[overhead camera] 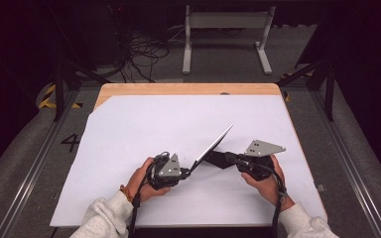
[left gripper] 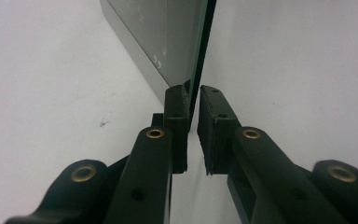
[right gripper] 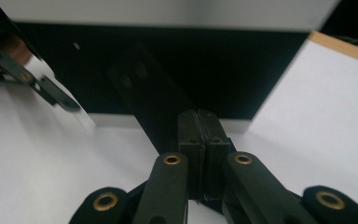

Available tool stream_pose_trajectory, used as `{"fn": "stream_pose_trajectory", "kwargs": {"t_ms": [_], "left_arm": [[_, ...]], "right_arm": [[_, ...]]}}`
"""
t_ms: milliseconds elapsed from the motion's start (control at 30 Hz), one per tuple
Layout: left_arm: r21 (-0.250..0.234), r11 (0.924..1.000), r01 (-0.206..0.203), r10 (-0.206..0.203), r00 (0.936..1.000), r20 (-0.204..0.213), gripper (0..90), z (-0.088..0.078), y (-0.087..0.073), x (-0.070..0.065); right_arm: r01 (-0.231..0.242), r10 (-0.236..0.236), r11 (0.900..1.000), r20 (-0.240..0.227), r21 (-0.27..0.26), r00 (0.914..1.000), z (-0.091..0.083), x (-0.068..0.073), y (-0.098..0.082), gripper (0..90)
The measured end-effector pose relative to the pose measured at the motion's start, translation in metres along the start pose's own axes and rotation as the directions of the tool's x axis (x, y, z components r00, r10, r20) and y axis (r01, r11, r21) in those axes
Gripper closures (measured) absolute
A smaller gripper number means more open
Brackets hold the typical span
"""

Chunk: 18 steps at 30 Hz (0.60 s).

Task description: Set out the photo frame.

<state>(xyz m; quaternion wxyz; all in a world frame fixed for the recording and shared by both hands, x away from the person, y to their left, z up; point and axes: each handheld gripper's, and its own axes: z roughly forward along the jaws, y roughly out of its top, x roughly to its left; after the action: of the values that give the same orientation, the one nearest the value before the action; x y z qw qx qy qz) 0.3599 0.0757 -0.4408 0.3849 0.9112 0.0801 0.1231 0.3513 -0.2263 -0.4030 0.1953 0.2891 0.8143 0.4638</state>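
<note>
A thin grey slab like a tablet [overhead camera: 213, 144] stands tilted on its lower edge on the white sheet [overhead camera: 129, 129], with its dark back toward the right. My left gripper [overhead camera: 187, 171] is shut on its near corner; in the left gripper view the slab's edge [left gripper: 182, 42] runs between the pads of the gripper [left gripper: 193, 93]. A black flap [overhead camera: 217, 158] reaches from the slab's back down to the sheet. My right gripper [overhead camera: 228, 156] is shut on that flap [right gripper: 149, 93], pads pressed together [right gripper: 198, 114] in front of the dark back [right gripper: 242, 70].
The white sheet covers a wooden table whose far edge [overhead camera: 188, 89] shows bare. Beyond it on the floor are a white metal frame [overhead camera: 225, 34] and loose cables [overhead camera: 139, 54]. Part of the left gripper [right gripper: 28, 79] shows in the right gripper view.
</note>
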Motion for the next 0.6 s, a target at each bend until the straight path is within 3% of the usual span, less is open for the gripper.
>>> {"fn": "stream_pose_trajectory", "kwargs": {"t_ms": [167, 300, 600], "left_arm": [[-0.001, 1.0000, 0.000, 0.000, 1.0000, 0.000, 82.4, 0.000, 0.000, -0.001], [-0.004, 1.0000, 0.002, -0.002, 1.0000, 0.008, 82.7, 0.000, 0.001, -0.002], [-0.001, 1.0000, -0.002, 0.002, 0.9999, 0.013, 82.6, 0.001, 0.003, -0.005]], "right_arm": [[0.030, -0.030, 0.997, -0.007, -0.066, 0.9995, 0.005, 0.012, 0.010, 90.0], [0.044, -0.045, 0.997, -0.013, -0.063, 0.9989, 0.009, 0.017, 0.012, 90.0], [0.026, -0.027, 0.997, -0.014, -0.071, 0.9996, 0.012, 0.015, 0.012, 90.0]]}}
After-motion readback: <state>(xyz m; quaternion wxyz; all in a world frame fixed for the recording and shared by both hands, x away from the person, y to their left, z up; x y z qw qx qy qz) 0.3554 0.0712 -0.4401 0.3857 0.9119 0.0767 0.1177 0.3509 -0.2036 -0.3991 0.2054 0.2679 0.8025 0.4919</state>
